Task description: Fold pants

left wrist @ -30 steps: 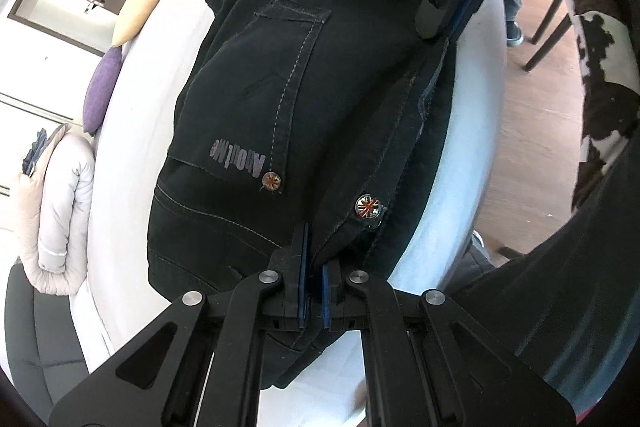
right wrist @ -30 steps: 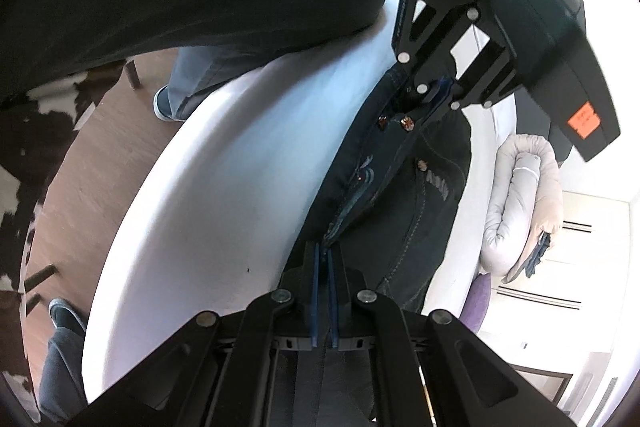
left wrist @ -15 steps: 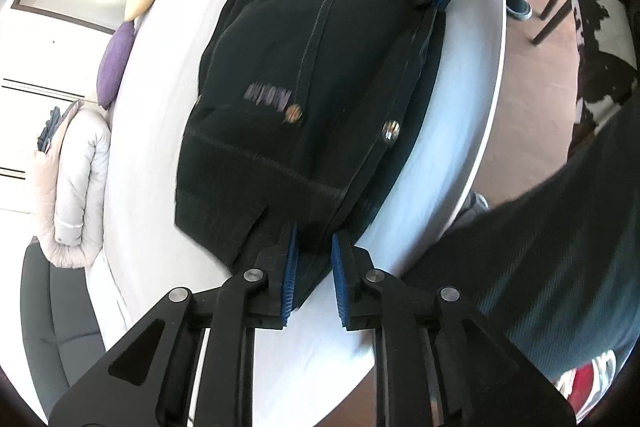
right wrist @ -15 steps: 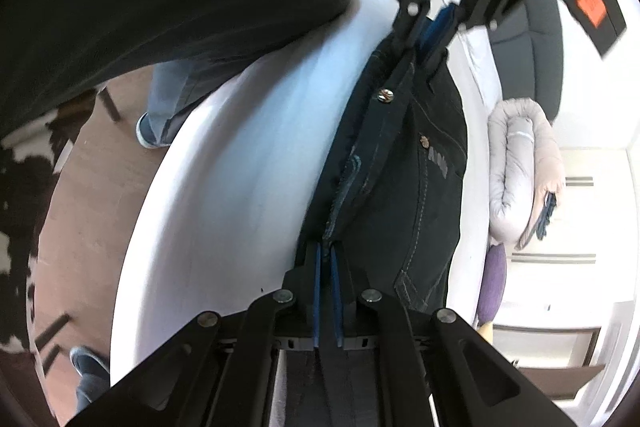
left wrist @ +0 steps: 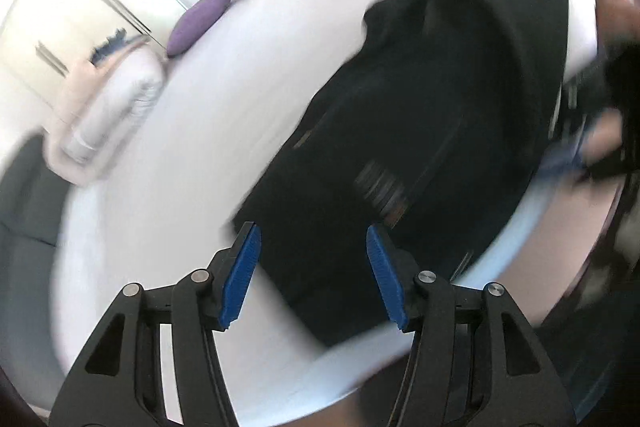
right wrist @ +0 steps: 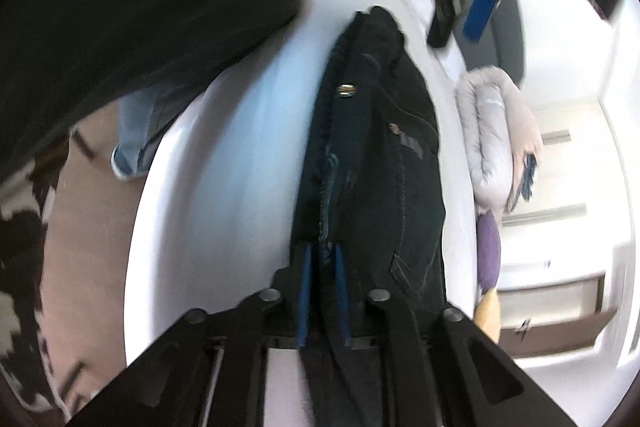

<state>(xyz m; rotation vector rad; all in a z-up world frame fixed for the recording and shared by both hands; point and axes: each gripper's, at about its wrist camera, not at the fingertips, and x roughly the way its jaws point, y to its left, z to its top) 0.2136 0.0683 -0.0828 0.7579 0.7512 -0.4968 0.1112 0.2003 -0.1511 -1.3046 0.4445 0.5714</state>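
With the dark jeans (left wrist: 420,131) lying folded near the edge of the round white table (left wrist: 168,195), the step in hand looks like letting go after a fold. The left gripper (left wrist: 314,277) has just been opening and stands spread with nothing between its pads, clear above the cloth. The right gripper (right wrist: 322,301) has also been opening, its jaws slightly parted around the denim's edge (grip apparently loosened). Next probably comes regrasping for another fold. Counted: one pair of jeans, two grippers, one table.
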